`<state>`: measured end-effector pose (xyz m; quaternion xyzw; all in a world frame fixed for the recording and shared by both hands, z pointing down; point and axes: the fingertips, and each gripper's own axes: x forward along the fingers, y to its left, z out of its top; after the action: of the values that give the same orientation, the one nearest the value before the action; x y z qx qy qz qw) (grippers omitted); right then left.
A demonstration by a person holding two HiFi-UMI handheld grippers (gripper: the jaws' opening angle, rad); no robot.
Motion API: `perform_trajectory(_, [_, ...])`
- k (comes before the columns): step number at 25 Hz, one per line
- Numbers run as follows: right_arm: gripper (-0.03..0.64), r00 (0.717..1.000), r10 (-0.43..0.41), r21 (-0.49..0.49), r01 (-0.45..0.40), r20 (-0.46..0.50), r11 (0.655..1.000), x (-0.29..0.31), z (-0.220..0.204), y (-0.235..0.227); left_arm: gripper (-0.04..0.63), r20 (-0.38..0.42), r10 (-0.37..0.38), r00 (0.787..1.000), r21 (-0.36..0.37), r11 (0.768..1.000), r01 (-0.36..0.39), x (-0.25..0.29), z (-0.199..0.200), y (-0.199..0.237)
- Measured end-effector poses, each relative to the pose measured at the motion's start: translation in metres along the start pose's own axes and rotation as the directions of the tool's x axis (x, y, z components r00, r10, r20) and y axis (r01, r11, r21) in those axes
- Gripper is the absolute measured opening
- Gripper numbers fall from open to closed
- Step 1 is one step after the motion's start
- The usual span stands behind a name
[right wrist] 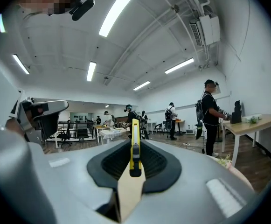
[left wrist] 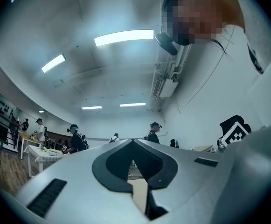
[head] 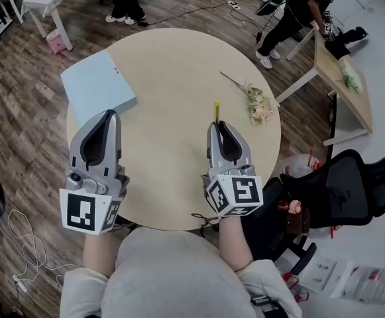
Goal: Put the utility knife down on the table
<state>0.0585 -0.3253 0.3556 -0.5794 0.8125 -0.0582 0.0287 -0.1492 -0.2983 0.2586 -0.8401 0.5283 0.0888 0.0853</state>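
A yellow utility knife (head: 216, 110) with a black slider sticks forward out of my right gripper (head: 217, 125), which is shut on it above the round wooden table (head: 172, 65), near its right side. In the right gripper view the knife (right wrist: 135, 129) stands edge-on between the dark pads (right wrist: 161, 164), its tip pointing away from me. My left gripper (head: 110, 114) hovers over the table's left part, shut with nothing in it. Its tips meet in the left gripper view (left wrist: 133, 142).
A pale blue flat box (head: 98, 87) lies at the table's far left edge. A small flower sprig (head: 256, 103) lies at the far right. A black office chair (head: 341, 191) stands right of the table, a wooden desk (head: 338, 71) beyond it. People stand further off.
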Motion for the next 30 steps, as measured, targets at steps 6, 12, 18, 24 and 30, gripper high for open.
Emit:
perform_trajectory(6, [0.072, 0.994, -0.022, 0.012, 0.024, -0.109, 1.0, 0.032, -0.044, -0.003, 0.008, -0.042, 0.0, 0.999, -0.022, 1.0, -0.001, 0.009, -0.026, 0.025])
perform_trajectory(12, [0.072, 0.973, -0.021, 0.007, 0.023, -0.231, 1.0, 0.059, -0.095, -0.002, 0.008, -0.077, 0.016, 0.997, -0.047, 0.999, -0.02, 0.013, -0.048, 0.045])
perform_trajectory(18, [0.072, 0.938, -0.011, 0.023, 0.021, -0.345, 1.0, 0.08, -0.145, 0.0, 0.008, -0.113, 0.03, 0.993, -0.068, 0.997, -0.038, 0.014, -0.067, 0.059])
perform_trajectory(24, [0.072, 0.895, -0.012, 0.03, 0.029, -0.445, 0.999, 0.096, -0.19, -0.003, 0.008, -0.144, 0.023, 0.989, -0.084, 0.996, -0.036, 0.017, -0.083, 0.062])
perform_trajectory(30, [0.072, 0.848, -0.027, 0.038, 0.056, -0.529, 0.998, 0.103, -0.228, -0.007, 0.008, -0.162, 0.015, 0.987, -0.094, 0.995, -0.031, 0.019, -0.093, 0.065])
